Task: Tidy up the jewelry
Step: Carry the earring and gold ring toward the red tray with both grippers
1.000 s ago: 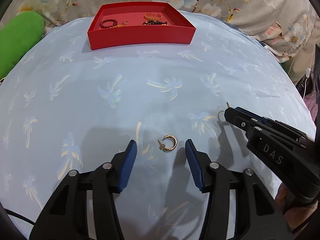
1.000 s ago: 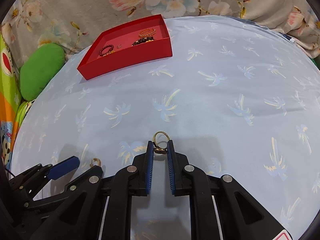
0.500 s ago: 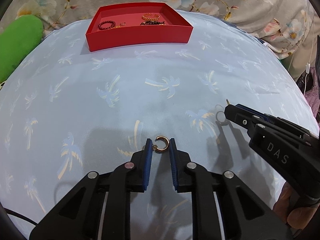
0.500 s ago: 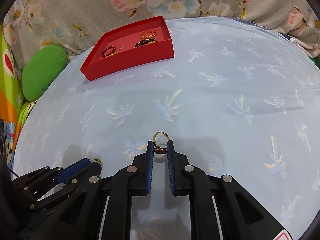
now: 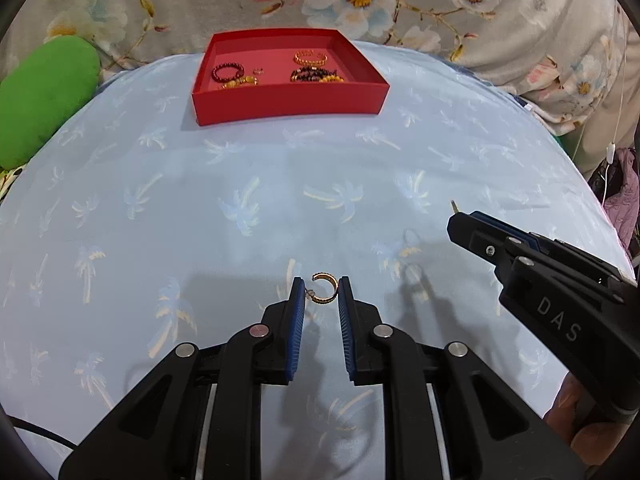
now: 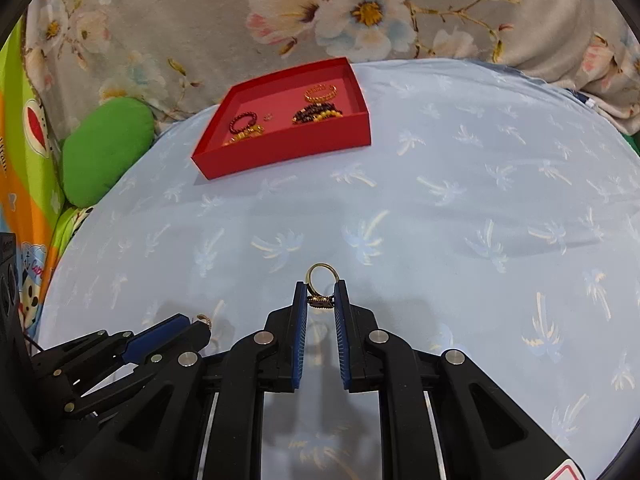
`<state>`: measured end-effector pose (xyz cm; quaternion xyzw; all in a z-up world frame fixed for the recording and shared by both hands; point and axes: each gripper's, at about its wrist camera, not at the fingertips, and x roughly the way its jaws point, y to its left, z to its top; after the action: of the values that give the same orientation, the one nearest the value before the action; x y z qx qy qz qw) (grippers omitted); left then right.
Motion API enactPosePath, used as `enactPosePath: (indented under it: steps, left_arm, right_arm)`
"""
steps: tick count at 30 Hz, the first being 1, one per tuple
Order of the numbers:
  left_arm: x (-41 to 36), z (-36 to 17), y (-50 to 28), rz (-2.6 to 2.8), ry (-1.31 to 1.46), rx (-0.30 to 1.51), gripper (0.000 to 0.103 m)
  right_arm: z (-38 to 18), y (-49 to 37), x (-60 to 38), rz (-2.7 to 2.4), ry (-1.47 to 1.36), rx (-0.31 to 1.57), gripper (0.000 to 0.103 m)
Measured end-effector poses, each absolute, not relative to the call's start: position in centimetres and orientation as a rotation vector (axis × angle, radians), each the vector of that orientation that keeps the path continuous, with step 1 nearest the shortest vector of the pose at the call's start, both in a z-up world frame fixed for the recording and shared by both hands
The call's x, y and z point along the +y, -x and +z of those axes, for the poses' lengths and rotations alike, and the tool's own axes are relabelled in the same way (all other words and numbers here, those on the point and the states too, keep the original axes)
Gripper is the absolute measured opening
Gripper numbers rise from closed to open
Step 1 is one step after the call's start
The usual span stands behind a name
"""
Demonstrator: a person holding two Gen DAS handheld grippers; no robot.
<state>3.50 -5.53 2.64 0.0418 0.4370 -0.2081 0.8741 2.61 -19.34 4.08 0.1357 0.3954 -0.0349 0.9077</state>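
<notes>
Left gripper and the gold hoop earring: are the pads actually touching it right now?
Touching. The left wrist view shows the left gripper shut on the hoop earring: its curve meets the right pad, its post the left, no gap visible.

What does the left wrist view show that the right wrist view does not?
Only the left wrist view shows the gold hoop earring fully, pinched between the left tool; a hand at the lower right; a purple cloth at the right edge.

Only the right wrist view shows the gold ring clearly, gripped by the right tool, and the colourful printed fabric at the left.

Both show the red tray of jewelry, the palm-print cloth, the green cushion and the floral fabric.
</notes>
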Motion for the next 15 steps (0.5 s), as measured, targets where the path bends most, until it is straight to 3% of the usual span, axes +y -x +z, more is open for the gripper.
enactPosePath:
  steps: [15]
  left_arm:
    - [-4.8,8.5,-7.8,-0.417,-0.074,0.791,0.017]
  right_arm:
    - [9.9,-7.3,-17.8,0.0,-0.22,0.72,0.013]
